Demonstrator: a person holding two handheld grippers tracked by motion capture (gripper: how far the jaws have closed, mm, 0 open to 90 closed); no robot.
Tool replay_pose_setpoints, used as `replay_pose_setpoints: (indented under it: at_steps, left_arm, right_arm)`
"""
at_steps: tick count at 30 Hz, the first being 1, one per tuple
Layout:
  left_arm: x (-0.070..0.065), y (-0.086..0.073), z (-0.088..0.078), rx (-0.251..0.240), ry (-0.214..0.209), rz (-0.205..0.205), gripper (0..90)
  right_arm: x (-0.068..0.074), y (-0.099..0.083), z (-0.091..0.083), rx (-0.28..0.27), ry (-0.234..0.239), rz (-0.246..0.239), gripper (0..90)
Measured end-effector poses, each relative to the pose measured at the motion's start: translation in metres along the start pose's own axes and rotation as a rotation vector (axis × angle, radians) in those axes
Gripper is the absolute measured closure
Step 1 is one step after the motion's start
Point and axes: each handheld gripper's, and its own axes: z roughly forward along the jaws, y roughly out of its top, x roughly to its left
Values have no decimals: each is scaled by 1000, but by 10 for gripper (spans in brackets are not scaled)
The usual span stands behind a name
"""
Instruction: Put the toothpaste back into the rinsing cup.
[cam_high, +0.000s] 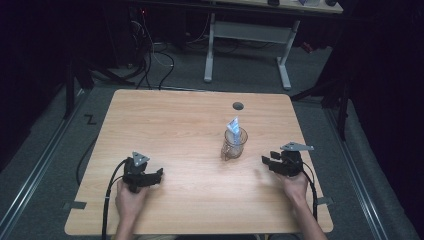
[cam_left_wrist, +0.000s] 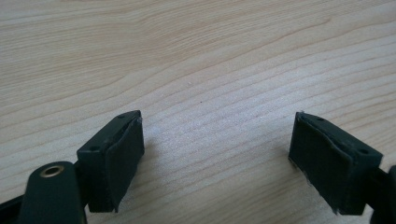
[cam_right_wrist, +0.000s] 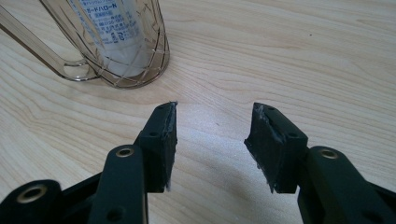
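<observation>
Wooden table (cam_high: 175, 125) carries a clear mug (cam_high: 234, 145) holding a white tube (cam_high: 233, 127); right gripper (cam_high: 270, 161) hovers beside it, left gripper (cam_high: 159, 174) well apart, both gaping empty.

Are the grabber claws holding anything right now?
No, nothing is held. The left gripper is open over bare table. The right gripper is open too, near the clear mug with the tube inside, but not touching it.
</observation>
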Motion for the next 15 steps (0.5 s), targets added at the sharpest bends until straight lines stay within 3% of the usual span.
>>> replay_pose_setpoints:
  at_steps: [15]
  left_arm:
    - [0,0,0,0,0,0,180]
  right_arm:
    - [3,-3,16,26,-35,-32,511]
